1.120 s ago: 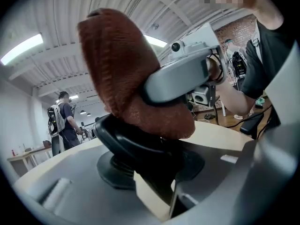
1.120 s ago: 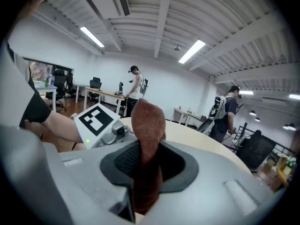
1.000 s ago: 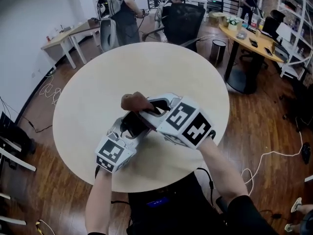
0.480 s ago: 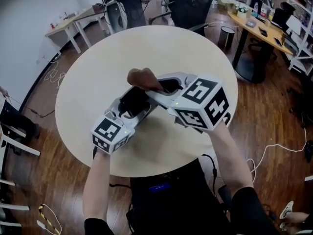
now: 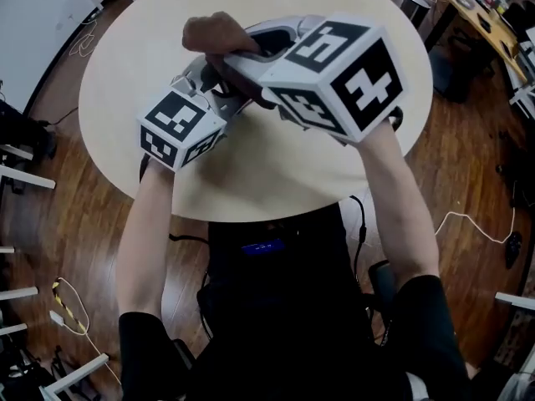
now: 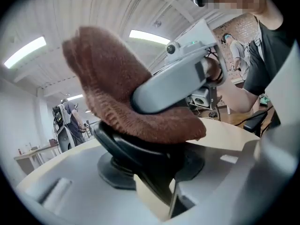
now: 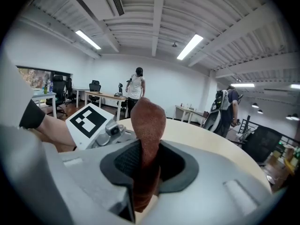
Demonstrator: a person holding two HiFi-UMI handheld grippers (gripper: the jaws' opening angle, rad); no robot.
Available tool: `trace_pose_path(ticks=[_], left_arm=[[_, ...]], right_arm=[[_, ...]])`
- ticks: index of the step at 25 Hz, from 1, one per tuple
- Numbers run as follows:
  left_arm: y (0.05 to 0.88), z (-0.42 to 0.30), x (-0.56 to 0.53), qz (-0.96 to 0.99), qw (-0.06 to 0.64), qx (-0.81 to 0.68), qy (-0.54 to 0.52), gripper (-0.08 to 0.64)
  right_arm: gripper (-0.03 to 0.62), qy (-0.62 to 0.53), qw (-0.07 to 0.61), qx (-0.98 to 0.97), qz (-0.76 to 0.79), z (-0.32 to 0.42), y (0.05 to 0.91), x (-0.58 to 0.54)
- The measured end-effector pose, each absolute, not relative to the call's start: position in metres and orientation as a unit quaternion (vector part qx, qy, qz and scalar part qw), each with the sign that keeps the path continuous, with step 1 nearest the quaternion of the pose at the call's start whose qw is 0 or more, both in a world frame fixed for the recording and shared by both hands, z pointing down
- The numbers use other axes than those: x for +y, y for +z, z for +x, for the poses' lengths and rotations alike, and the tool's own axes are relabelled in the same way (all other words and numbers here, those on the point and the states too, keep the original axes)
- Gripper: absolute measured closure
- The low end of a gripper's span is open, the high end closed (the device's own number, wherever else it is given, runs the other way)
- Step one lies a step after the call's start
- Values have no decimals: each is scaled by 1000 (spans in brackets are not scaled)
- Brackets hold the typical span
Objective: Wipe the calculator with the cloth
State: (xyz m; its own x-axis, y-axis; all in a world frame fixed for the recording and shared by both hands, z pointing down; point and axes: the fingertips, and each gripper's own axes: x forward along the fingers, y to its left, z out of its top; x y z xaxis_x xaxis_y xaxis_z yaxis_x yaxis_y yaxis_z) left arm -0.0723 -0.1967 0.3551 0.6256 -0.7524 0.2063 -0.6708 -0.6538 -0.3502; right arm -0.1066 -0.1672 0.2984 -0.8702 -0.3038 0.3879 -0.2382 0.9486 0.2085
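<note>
Wiping looks under way. Above the round beige counter point(image 5: 276, 170), the left tongs point(image 6: 157, 182), partly closed, clamp the black slab-shaped plastic calculator point(image 6: 126, 146). The right tongs point(image 7: 143, 172), pinched on the brown woven cloth point(image 7: 147, 121), press it onto the calculator's upper face. How much is already clean, I cannot tell.

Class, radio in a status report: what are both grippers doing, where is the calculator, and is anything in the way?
Left hand-held gripper shut on calculator. Right hand-held gripper shut on cloth, cloth lying on calculator. Nothing seen in the way.
</note>
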Motion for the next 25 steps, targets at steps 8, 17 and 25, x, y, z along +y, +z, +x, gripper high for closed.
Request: trace_pose_path(ticks=[8, 17, 25], left_arm=[[346, -65, -214, -897, 91, 410, -141, 405], [339, -78, -209, -885, 107, 416, -179, 405], [341, -67, -206, -871, 143, 422, -208, 410]], right_arm=[[502, -9, 203, -946, 254, -24, 304, -265], [503, -33, 149, -970, 191, -59, 261, -195], [503, -36, 187, -968, 163, -78, 286, -195]])
